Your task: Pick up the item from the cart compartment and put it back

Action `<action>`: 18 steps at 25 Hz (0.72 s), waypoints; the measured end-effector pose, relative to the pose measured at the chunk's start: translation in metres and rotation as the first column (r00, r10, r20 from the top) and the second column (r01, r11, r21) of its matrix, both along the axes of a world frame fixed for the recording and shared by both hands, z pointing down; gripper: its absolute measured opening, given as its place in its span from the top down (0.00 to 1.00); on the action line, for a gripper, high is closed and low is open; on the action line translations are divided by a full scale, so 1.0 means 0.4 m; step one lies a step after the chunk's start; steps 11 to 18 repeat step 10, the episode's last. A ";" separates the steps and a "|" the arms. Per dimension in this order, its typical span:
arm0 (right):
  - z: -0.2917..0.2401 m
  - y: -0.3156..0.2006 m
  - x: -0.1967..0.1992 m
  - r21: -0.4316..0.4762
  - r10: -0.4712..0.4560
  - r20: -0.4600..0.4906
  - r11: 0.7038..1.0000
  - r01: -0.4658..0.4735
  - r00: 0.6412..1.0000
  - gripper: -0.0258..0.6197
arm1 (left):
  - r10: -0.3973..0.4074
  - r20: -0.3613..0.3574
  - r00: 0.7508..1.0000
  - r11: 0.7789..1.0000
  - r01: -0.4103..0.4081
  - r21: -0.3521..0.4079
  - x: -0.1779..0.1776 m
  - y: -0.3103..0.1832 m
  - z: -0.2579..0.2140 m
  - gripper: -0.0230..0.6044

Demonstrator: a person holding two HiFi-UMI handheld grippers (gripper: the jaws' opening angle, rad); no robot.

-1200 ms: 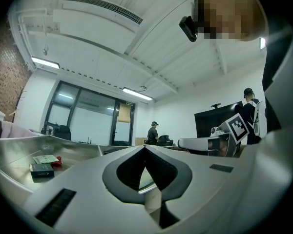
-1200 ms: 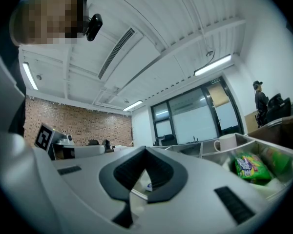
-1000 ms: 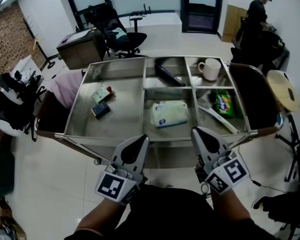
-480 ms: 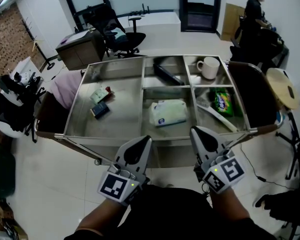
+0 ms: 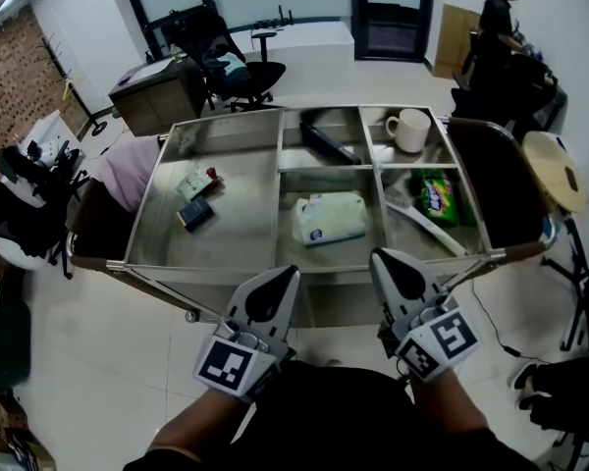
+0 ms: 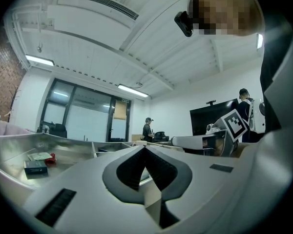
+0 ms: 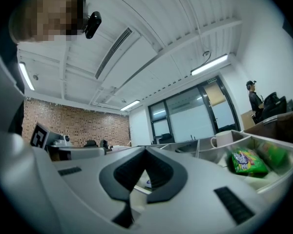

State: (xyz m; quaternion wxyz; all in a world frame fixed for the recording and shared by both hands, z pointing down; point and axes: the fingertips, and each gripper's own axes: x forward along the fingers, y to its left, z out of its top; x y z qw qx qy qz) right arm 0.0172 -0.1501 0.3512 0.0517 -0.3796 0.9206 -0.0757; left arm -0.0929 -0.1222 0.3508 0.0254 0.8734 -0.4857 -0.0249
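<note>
**Claws closed at the edge of the cart**

My left claw [image 5: 278,281] and my right claw [image 5: 388,266] are both shut tight. Their tips touch and they hold nothing. I keep them side by side and flat, just short of the near rim of the cart [image 5: 177,268], so either one can reach in.

Nothing has been picked up yet. All the things lie in their own boxes in the cart. The tissue pack [image 5: 326,218] is in the middle box, right in front of both claws, so I think it is the easy one to grab. The mug [image 5: 409,130] stands in the far right box. The green snack bag [image 5: 436,197] lies in the near right box, closest to my right claw.

I must open a claw before I reach in.
</note>
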 end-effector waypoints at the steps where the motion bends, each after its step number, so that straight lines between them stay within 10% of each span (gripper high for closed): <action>1: 0.002 0.001 0.000 -0.001 -0.001 -0.002 1.000 0.001 1.000 0.94 | -0.001 -0.002 1.000 1.000 0.001 -0.001 -0.001 -0.001 0.000 0.96; 18: 0.005 0.007 -0.011 0.002 -0.010 -0.006 1.000 0.010 1.000 0.94 | 0.015 -0.008 1.000 1.000 -0.015 0.002 0.009 -0.008 0.001 0.96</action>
